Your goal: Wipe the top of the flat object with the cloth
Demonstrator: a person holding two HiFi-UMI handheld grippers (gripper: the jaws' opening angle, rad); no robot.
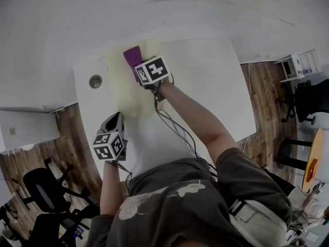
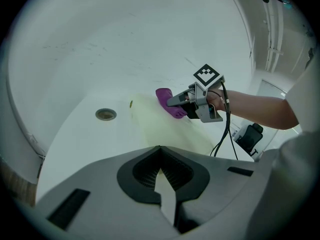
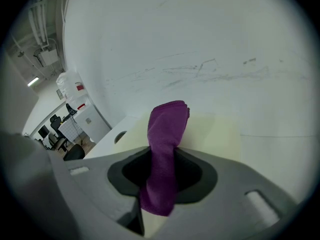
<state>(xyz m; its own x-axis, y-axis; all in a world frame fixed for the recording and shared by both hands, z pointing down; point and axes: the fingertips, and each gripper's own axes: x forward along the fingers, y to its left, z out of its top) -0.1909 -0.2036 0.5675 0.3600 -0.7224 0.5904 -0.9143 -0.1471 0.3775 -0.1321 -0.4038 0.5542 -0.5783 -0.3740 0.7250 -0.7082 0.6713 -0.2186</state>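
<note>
Left tongs (image 2: 160, 153) are closed and empty over the white counter (image 1: 205, 86); right tongs (image 3: 162, 160) clamp the purple cloth (image 3: 168, 126), which touches the pale yellow flat object (image 3: 215, 134).

You stand at a white table (image 1: 216, 86) against a white wall (image 1: 154, 9). Wood floor (image 1: 67, 143) shows on both sides, with black office chairs (image 1: 43, 189) near left.

A white table (image 1: 216, 86) with a round cable hole (image 1: 95, 81) bears a pale yellow flat sheet (image 1: 123, 94).
</note>
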